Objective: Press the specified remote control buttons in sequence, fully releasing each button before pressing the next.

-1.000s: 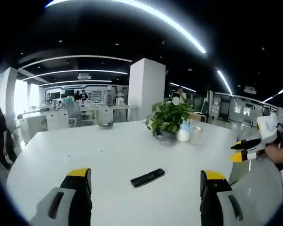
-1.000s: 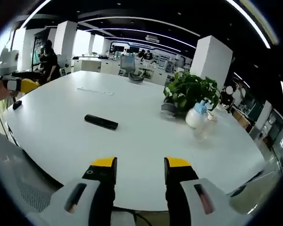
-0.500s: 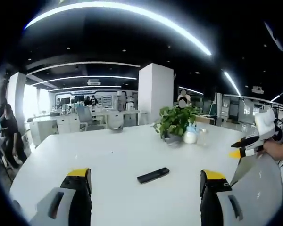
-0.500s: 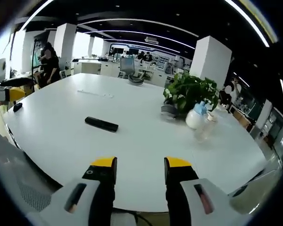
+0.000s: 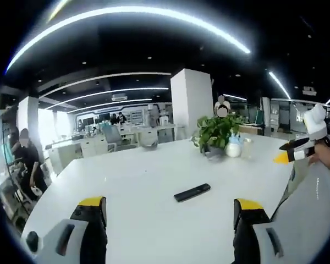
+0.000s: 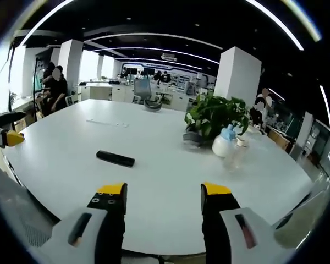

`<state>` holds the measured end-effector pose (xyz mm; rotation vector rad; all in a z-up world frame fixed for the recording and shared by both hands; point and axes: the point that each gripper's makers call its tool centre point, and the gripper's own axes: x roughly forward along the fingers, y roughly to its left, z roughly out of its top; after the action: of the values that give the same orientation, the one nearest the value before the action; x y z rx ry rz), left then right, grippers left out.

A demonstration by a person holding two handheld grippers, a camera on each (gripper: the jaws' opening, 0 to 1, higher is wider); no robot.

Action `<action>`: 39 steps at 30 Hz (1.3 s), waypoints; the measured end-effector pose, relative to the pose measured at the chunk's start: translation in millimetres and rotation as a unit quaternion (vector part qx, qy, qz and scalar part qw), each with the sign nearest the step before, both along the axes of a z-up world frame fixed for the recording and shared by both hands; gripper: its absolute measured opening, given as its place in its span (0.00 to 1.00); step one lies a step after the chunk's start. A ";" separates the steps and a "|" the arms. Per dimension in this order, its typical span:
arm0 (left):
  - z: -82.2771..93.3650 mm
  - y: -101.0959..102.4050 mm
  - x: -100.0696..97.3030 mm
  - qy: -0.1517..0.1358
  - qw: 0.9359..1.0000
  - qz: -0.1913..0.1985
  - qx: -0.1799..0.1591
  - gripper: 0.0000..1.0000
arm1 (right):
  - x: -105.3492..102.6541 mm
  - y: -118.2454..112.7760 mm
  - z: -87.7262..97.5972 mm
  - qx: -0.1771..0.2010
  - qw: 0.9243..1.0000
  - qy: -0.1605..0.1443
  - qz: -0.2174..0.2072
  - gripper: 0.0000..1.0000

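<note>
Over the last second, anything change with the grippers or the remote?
The right gripper's jaws opened a little wider. The left gripper kept its jaws wide open while its view swung, so the shift there is camera motion. Nothing was gripped or let go. The black remote control stayed flat on the white table, untouched, with the potted plant and bottles where they were.

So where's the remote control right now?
The black remote control lies flat on the white table, untouched, ahead of both grippers, with the potted plant beyond it.
</note>
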<state>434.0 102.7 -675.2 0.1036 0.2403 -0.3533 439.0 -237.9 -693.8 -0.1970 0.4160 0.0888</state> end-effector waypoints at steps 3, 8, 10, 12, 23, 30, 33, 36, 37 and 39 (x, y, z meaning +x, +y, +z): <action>3.1 0.6 -2.0 -0.001 0.999 0.009 -0.034 1.00 | 0.3 1.3 0.7 -0.002 1.000 -0.001 0.002 0.63; 6.0 -3.2 -6.4 -0.004 0.998 0.018 -0.061 1.00 | 1.9 2.0 4.7 0.000 1.000 -0.013 0.003 0.73; 1.7 -3.6 -6.2 -0.001 0.999 0.020 -0.041 1.00 | 2.6 2.0 7.1 0.002 1.000 -0.021 0.003 0.76; 1.2 -3.4 -4.1 -0.005 0.999 0.021 -0.025 1.00 | 2.8 0.9 7.0 -0.003 1.000 -0.021 0.000 0.77; 6.2 -3.4 -4.4 -0.021 0.999 0.013 -0.022 0.99 | 1.4 -0.6 6.4 -0.010 1.000 -0.019 -0.003 0.74; 10.1 1.0 -5.0 -0.033 0.999 0.023 -0.028 0.97 | 0.6 -5.0 9.8 -0.007 0.999 -0.030 -0.014 0.74; 5.8 5.0 -5.3 -0.035 0.999 0.023 -0.024 0.97 | 0.1 -3.2 9.4 -0.010 0.999 -0.029 -0.010 0.74; 7.1 5.5 -6.1 -0.037 0.999 0.022 -0.032 0.97 | -0.6 -2.3 9.9 -0.014 0.999 -0.030 -0.008 0.74; 7.5 5.5 -6.3 -0.039 0.998 0.022 -0.033 0.97 | -0.6 -3.5 10.3 -0.015 0.999 -0.032 -0.010 0.75; 6.7 4.7 -6.7 -0.038 0.999 0.020 -0.032 0.97 | -0.6 -5.8 10.1 -0.014 0.999 -0.032 -0.015 0.76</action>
<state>427.3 107.4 -668.5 0.0480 0.1562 -0.3170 438.4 -243.7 -683.7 -0.2202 0.3568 0.0479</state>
